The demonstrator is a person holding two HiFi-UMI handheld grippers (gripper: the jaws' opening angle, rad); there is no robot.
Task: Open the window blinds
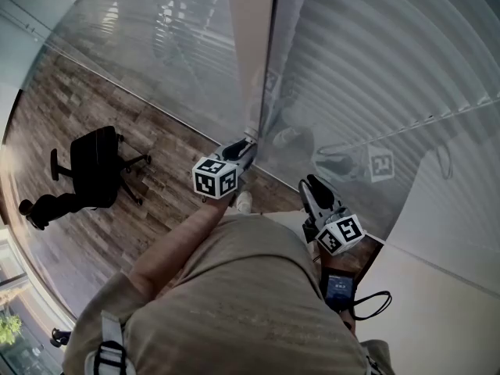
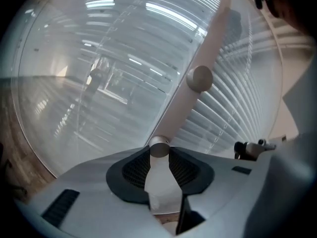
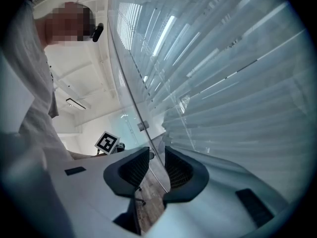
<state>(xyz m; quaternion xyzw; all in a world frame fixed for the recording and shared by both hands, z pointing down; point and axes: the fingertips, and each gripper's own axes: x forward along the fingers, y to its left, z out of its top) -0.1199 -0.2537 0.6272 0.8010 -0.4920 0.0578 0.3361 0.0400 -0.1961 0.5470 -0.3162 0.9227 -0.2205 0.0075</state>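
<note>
White slatted blinds (image 1: 391, 69) hang shut behind glass on both sides of a white upright post (image 1: 254, 45). Two round grey knobs sit on that post in the left gripper view: an upper knob (image 2: 199, 78) and a lower knob (image 2: 159, 147). My left gripper (image 2: 159, 155) is shut on the lower knob, and both pads touch its sides. In the head view the left gripper (image 1: 245, 144) reaches to the foot of the post. My right gripper (image 1: 312, 183) hangs a little to the right, near the blinds (image 3: 237, 83). It is open, with nothing between its fingers (image 3: 136, 168).
A black office chair (image 1: 98, 166) stands on the wooden floor (image 1: 70, 116) at the left. A small dark device (image 1: 338, 289) with a cord hangs by the person's right side. The left gripper's marker cube (image 3: 107, 142) shows in the right gripper view.
</note>
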